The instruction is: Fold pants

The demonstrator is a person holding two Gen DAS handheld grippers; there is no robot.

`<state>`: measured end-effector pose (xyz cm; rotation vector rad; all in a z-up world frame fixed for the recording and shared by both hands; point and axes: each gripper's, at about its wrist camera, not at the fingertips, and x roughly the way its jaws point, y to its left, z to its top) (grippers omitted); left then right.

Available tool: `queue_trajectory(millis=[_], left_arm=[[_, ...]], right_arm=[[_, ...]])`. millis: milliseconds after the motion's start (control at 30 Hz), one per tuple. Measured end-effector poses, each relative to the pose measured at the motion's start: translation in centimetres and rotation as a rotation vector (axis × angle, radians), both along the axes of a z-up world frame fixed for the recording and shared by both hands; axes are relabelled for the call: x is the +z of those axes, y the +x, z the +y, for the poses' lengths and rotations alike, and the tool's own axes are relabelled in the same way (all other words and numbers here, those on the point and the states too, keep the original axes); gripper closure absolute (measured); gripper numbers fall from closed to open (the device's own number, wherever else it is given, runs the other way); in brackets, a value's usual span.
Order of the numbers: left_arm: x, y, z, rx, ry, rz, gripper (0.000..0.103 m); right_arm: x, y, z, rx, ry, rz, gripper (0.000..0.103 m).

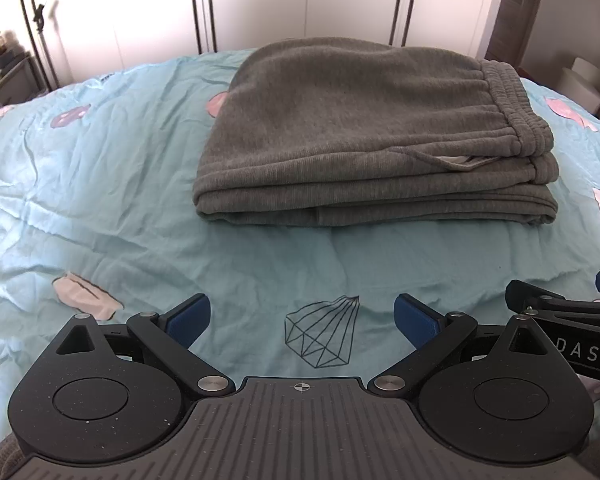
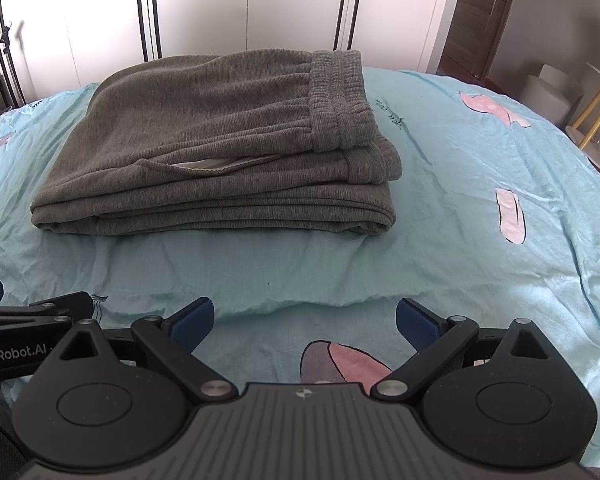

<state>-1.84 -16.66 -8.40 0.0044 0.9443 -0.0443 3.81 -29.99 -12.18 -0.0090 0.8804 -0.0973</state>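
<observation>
Left gripper and right gripper jaws spread, empty | pants folded on bed | step: seemingly finished | next: maybe tuck pocket lining

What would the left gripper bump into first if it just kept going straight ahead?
Probably the folded grey pants, at their near folded edge. The left gripper is open, and only bare blue bedsheet lies between; its height above that is unclear.

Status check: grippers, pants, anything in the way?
Left gripper open, right gripper open, both empty. Pants folded on bedsheet, untouched. Nothing in the way.
</observation>
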Motion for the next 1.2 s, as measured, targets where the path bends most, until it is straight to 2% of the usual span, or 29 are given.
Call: queue_trajectory(millis=[1200], left_arm=[[0.04,-0.09,-0.1,0.001,0.014,-0.004,0.002]], right_arm=[[0.02,-0.03,0.05,0.003,-0.005,-0.003,0.005]])
